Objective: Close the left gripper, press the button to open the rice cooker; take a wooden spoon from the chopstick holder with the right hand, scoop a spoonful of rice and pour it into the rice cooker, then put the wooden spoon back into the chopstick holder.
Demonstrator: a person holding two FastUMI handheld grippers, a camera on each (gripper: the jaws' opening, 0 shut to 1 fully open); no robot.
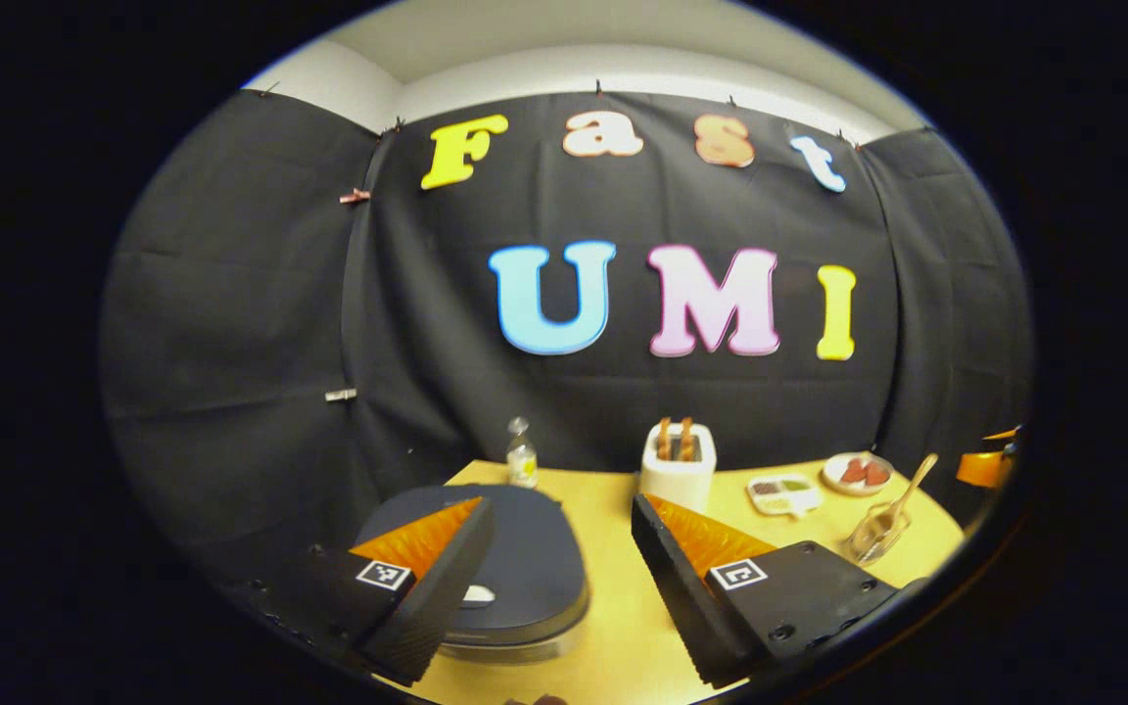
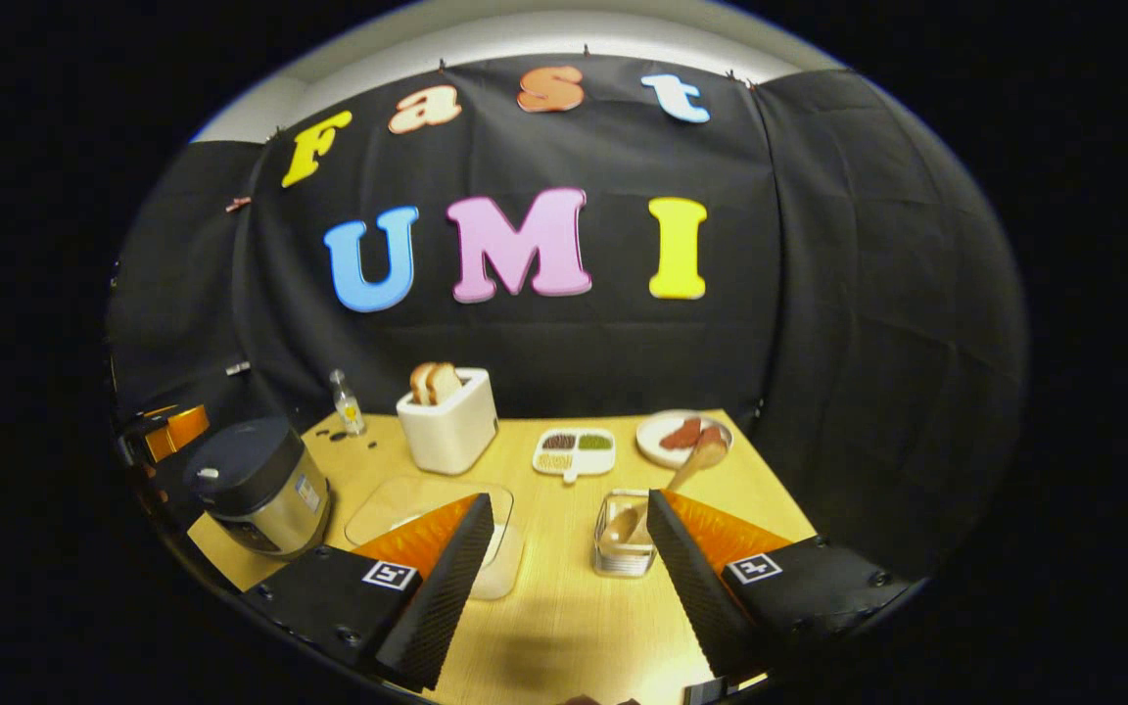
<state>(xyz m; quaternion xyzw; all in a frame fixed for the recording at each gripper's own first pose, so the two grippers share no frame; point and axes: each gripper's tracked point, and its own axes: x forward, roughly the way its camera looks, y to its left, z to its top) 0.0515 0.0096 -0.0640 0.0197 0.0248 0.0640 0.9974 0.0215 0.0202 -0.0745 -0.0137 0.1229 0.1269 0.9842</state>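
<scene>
Rice cooker [image 1: 515,568] sits just below your left gripper [image 1: 559,578], lid down, its pale button [image 1: 479,593] showing beside the left finger. Both fingers stand wide apart and hold nothing — the task wants them closed before you press, so bring them together first. Pressing with the jaws spread risks a finger sliding past the small button or catching the lid's edge instead, and the lid would stay latched.

Your right gripper [image 2: 564,578] is open as well and empty, hanging over the yellow table [image 2: 564,627]. In the right gripper view the wooden spoon [image 2: 667,490] leans in the clear chopstick holder [image 2: 623,539], just beside the right finger, its handle tilting toward the plate [image 2: 667,441] behind. A clear container [image 2: 427,519] lies partly behind the other finger; whether it holds rice I cannot tell from here.

Watch the holder when you reach — it looks light, and a finger nudging its wall could tip it or push it toward the divided dish [image 2: 574,452]. The cooker [image 2: 256,485] stands near the table's corner in that view, so a hard downward press may shove it toward the edge.
</scene>
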